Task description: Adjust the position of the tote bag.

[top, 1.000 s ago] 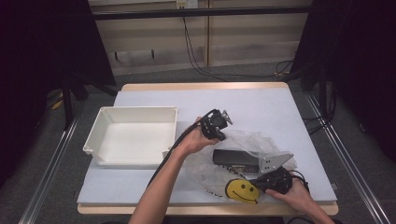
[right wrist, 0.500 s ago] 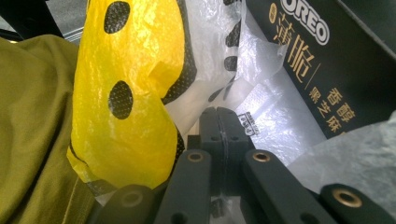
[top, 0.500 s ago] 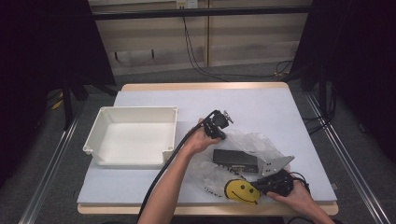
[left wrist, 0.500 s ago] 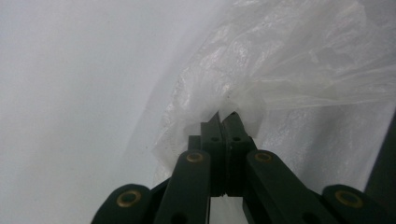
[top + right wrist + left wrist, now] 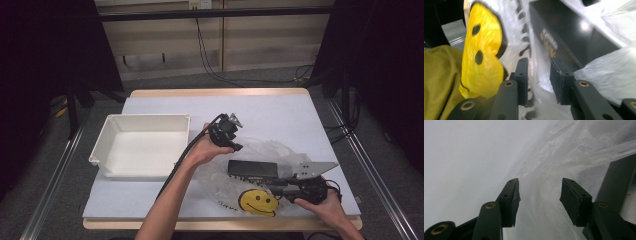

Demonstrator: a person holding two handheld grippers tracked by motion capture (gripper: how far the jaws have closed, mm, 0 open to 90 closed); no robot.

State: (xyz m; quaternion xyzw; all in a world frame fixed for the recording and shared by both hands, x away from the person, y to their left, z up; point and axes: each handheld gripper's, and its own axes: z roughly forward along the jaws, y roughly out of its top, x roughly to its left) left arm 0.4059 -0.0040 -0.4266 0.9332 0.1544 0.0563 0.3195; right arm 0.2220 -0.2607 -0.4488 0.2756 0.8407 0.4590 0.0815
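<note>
A clear plastic bag [image 5: 272,150] with a yellow smiley face [image 5: 258,201] lies on the table, with a black box [image 5: 252,169] inside it. My left gripper [image 5: 234,144] is at the bag's far left edge. Its jaws have just been opening and now stand open over crumpled film [image 5: 564,152], with the black box [image 5: 619,185] at the right. My right gripper [image 5: 281,189] is at the bag's near right side. Its jaws [image 5: 539,60] have also just been opening. Loose film hangs between them, between the smiley face [image 5: 481,50] and the box [image 5: 574,37].
A white tray [image 5: 145,117] stands empty on the left of the pale mat [image 5: 280,110]. The mat's near edge lies just below the smiley face. Olive fabric [image 5: 439,80] shows at the left of the right gripper view.
Both hands have shifted slightly at the bag. The bag, the box and the tray lie where they were.
</note>
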